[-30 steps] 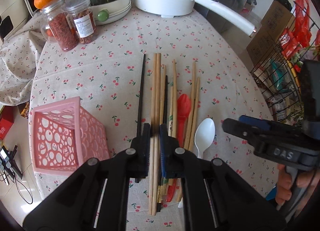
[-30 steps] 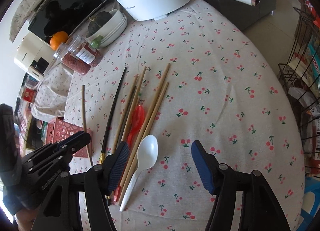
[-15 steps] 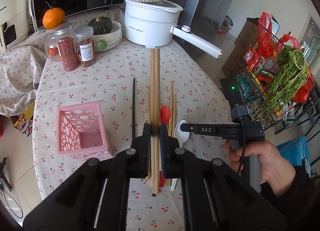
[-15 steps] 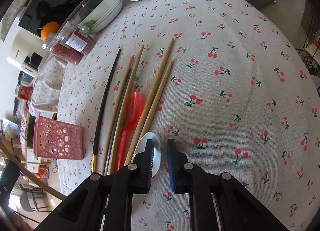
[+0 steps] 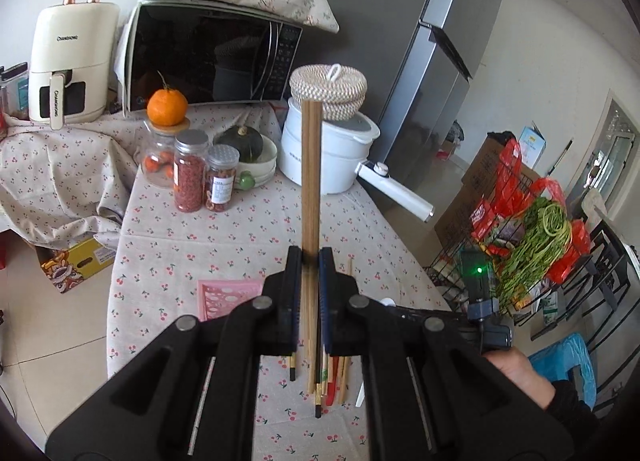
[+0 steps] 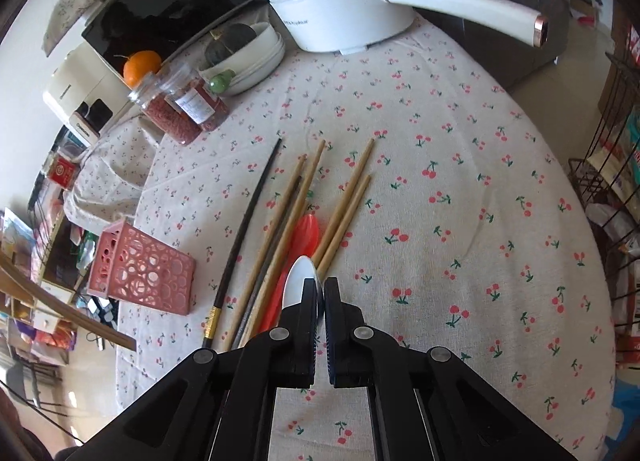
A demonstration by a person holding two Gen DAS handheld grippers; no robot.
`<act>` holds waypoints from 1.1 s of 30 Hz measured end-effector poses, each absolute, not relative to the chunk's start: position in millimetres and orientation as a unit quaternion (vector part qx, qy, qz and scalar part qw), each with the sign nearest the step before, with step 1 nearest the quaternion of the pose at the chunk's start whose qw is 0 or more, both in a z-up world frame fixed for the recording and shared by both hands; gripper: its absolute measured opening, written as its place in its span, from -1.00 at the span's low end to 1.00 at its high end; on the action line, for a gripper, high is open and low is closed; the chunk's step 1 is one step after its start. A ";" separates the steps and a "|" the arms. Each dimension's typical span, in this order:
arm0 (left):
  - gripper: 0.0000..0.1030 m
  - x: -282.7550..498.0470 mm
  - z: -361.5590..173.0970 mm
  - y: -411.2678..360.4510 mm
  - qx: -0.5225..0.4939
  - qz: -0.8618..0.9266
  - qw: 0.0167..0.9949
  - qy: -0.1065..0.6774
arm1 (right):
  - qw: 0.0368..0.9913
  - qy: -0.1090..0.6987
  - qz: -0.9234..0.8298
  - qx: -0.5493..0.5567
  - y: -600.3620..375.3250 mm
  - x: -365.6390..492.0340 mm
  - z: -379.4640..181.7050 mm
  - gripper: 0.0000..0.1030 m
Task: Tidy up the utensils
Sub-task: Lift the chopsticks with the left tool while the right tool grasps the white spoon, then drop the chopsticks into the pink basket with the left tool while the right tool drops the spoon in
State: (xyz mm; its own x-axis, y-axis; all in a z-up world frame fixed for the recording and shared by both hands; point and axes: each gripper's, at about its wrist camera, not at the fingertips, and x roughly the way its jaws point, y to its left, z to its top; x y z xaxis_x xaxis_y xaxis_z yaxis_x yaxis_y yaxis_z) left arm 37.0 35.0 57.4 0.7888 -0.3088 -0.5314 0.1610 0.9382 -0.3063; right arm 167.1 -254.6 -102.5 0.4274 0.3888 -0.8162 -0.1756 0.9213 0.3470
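Through the left wrist view, my left gripper (image 5: 310, 293) has its fingers pinched nearly together on a pair of wooden chopsticks (image 5: 310, 181), which stick out far ahead of the jaws and clear of the table. The risk I see: with so much length overhanging the grip, the pair could pivot or slide out when I tip it toward the pink basket (image 5: 228, 295), which lies just left of the jaws.

Through the right wrist view, my right gripper (image 6: 321, 303) is closed to a thin slit on the white spoon (image 6: 298, 279), right at the bowl's near edge. Such a shallow bite may let the spoon slip. The remaining chopsticks (image 6: 280, 229) and a red spoon (image 6: 302, 237) lie just to the left on the tablecloth (image 6: 460, 201), near enough to get dragged along.
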 end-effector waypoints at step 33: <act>0.27 70.9 -0.3 77.2 -0.075 -0.057 0.935 0.341 | 0.956 0.199 0.191 0.095 -139.1 122.8 22.8 -0.92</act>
State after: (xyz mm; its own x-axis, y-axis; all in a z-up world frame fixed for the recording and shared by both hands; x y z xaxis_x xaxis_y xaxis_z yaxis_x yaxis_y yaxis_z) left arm 70.9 77.1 -0.3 0.7603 -0.1588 -0.6299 0.0558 0.9820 -0.1803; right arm 122.8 -139.1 22.8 0.8474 0.4032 -0.3454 -0.3276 0.9090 0.2575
